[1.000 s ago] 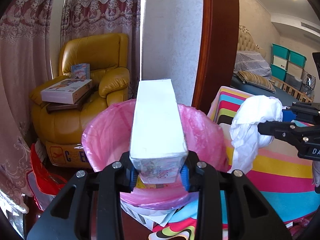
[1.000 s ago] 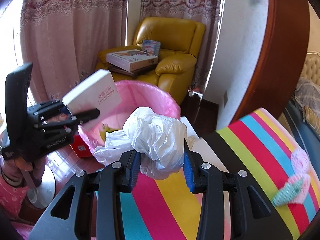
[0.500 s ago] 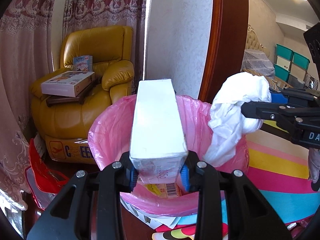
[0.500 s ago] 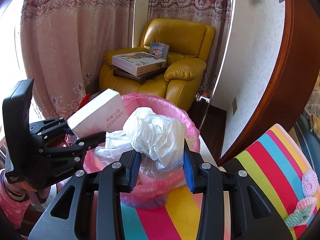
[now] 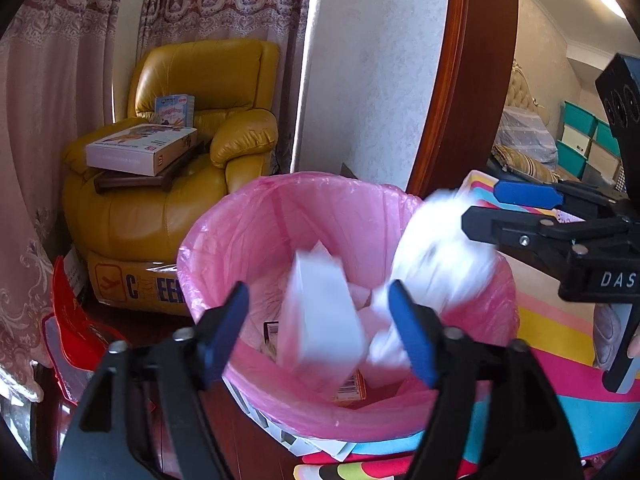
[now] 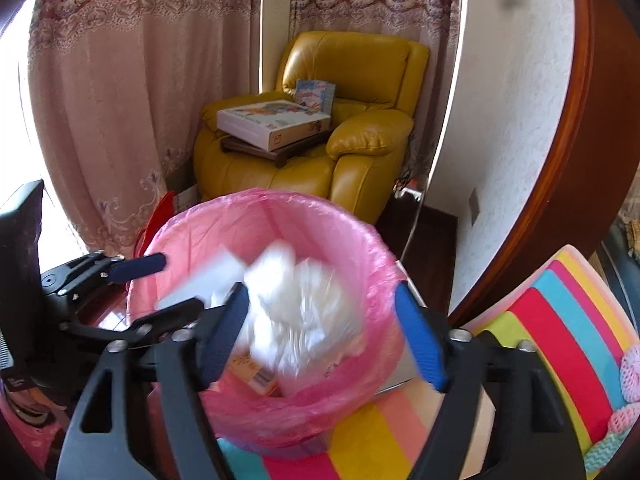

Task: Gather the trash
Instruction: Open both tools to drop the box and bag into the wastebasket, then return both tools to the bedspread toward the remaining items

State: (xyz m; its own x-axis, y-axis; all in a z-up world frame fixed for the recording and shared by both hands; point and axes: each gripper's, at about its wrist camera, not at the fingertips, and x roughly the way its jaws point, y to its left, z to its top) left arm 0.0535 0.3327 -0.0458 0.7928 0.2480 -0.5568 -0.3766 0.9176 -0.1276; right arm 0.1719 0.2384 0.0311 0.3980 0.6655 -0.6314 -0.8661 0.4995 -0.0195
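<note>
"das" on the right tool (image 5: 514,208); "c" and "ee" on the cardboard box (image 5: 136,286) under the armchair

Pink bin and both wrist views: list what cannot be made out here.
- White box, left wrist view: motion blur smears it; print unreadable.
- Crumpled white bag, right wrist view: blurred; outline unclear.
- Pink bin bottom, both views: covered by the box, the bag and other trash.
- Left gripper and right gripper: jaws have just been opening and grip nothing; bodies cut off by the lower edge.
</note>
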